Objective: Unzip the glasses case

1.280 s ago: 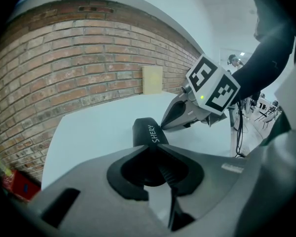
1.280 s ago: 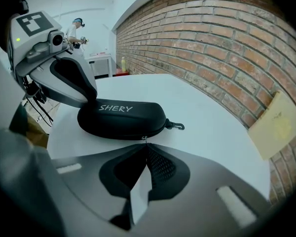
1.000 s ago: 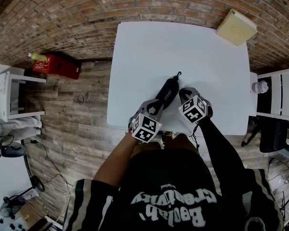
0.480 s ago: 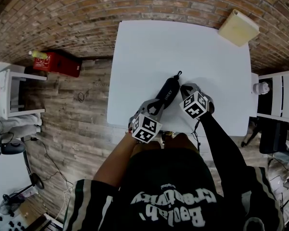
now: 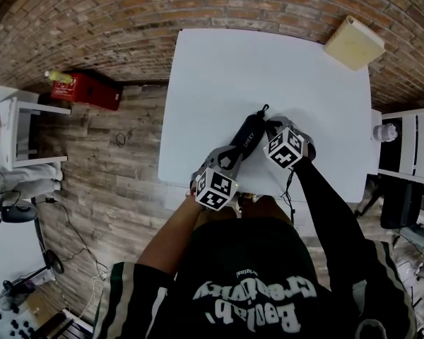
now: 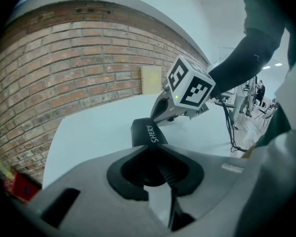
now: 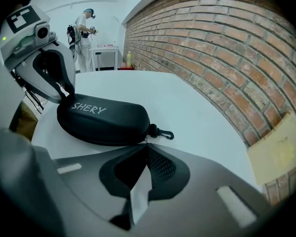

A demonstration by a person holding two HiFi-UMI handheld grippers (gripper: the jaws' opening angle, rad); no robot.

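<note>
A black glasses case point(image 5: 246, 136) printed SHERY lies on the white table point(image 5: 219, 76), with a small clip point(image 7: 163, 132) at its far end. My left gripper point(image 5: 230, 158) clamps the case's near end; in the left gripper view the case point(image 6: 147, 131) runs out from between the jaws. My right gripper point(image 5: 272, 128) sits at the right side of the case near its far end. In the right gripper view its jaws point(image 7: 147, 145) are shut on the small zipper pull beside the case point(image 7: 103, 120).
A beige box point(image 5: 353, 42) sits on the table's far right corner. On the wooden floor to the left stands a red box point(image 5: 85, 90). There is white furniture point(image 5: 403, 143) at the right. A brick wall point(image 7: 227, 58) runs behind the table.
My right gripper has slid a little along the case toward its far end. The left gripper and the case have stayed where they were.
</note>
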